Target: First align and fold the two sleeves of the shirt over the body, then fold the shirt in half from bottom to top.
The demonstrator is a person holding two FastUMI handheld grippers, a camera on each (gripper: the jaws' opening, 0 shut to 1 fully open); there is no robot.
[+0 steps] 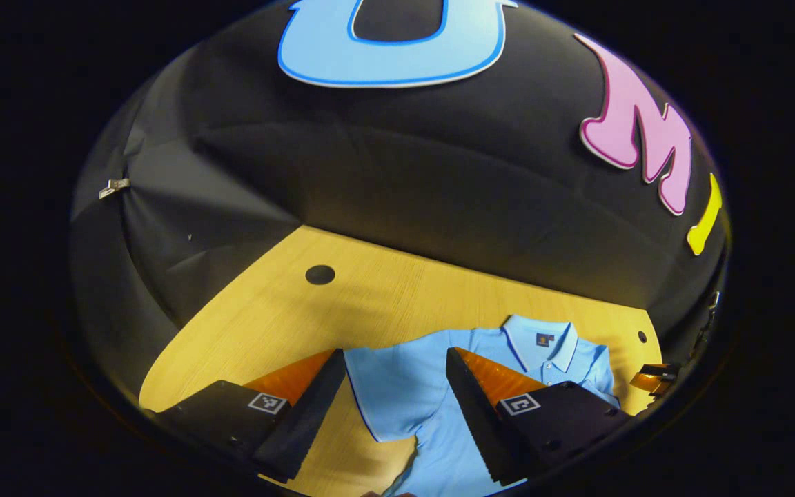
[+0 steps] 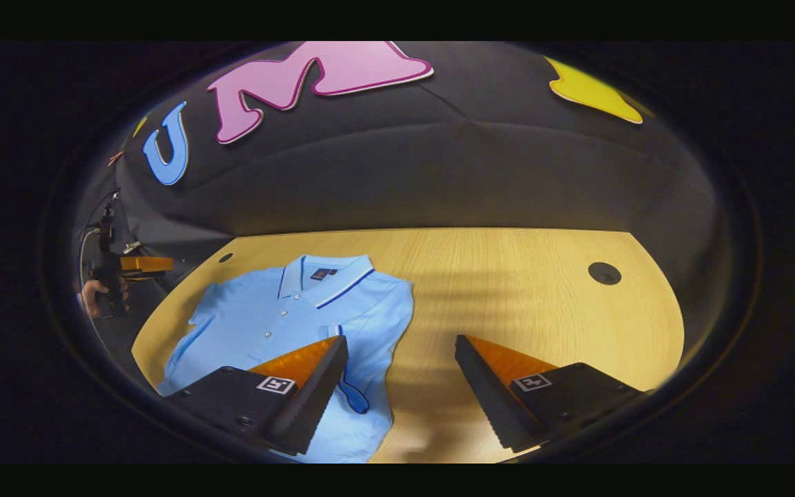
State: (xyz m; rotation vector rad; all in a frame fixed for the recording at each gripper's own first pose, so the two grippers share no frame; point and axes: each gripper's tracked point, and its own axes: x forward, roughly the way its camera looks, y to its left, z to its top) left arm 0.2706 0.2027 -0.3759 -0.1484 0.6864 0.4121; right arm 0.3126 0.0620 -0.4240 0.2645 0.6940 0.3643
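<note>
1. Shirt (image 2: 287, 310), light blue, lies flat on the wooden table (image 2: 508, 276), collar toward the booth wall.
2. Left gripper (image 1: 395, 359): fingers spread above the shirt, grasping nothing.
3. Right gripper (image 2: 401, 345): fingers spread above the shirt's edge, grasping nothing.

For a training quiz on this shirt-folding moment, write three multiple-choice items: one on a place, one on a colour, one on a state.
1. Where does the light blue short-sleeved polo shirt lie?
A. On the light wooden table
B. On the booth's black cloth wall
C. Draped over a chair

2. What colour is the thin stripe along the polo shirt's collar?
A. Red
B. Dark blue
C. Yellow

3. How does the right gripper stand?
A. Shut on the collar
B. Shut on a sleeve
C. Open, holding nothing

Answers:
1 A: the shirt is spread flat, front up, on the wood.
2 B: a dark blue line edges the collar in the right gripper view.
3 C: its fingers stand wide apart with shirt edge and bare table between them.
</note>
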